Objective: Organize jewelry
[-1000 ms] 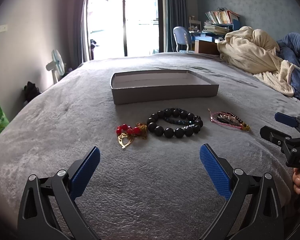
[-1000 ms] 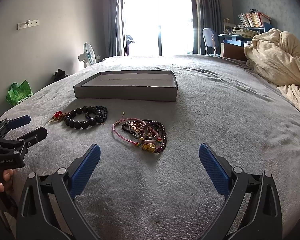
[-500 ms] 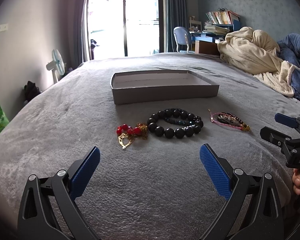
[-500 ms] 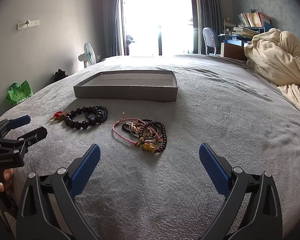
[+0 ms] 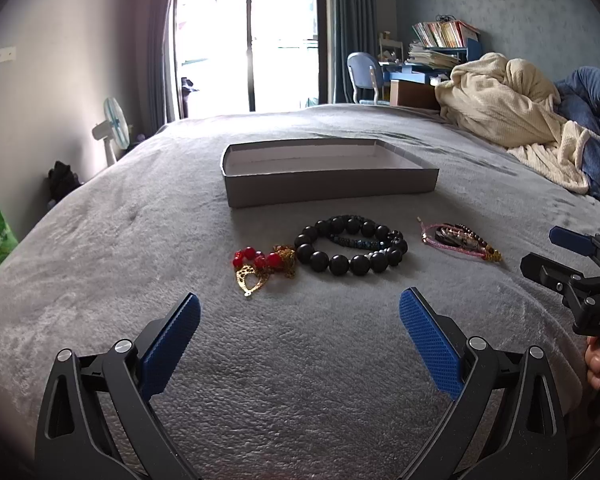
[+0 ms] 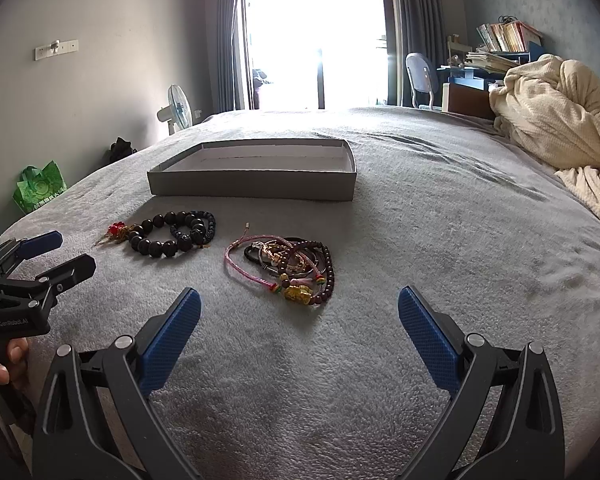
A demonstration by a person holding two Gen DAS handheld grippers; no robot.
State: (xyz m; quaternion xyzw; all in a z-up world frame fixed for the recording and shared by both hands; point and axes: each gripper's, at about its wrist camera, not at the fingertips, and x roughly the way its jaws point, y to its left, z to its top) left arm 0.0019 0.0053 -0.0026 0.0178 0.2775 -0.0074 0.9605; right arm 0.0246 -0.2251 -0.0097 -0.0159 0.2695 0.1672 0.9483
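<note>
Left wrist view has the left gripper [image 5: 299, 320] low over the grey bed [image 5: 100, 280] with its jaws spread wide and nothing between them; the black bead bracelet [image 5: 350, 246] lies just ahead, touching the red and gold charm piece [image 5: 262, 266] on one side, with the empty grey box [image 5: 328, 184] beyond it. The right gripper [image 6: 299, 318] is likewise wide and empty, aimed at the tangle of cord and bead bracelets [image 6: 288, 266] (pink cord, dark red beads, a gold charm, all overlapping).

Nothing is in the box yet, so the step in hand looks like a first pick. For the left, the large black beads are probably the easiest hold: come down across one side of the ring, not the middle, and close on a bead or two; expect the thinner dark strand lying inside it to come along or snag. For the right, pinch a single strand at the edge of the pile; a central grab would likely lift the whole knot.
</note>
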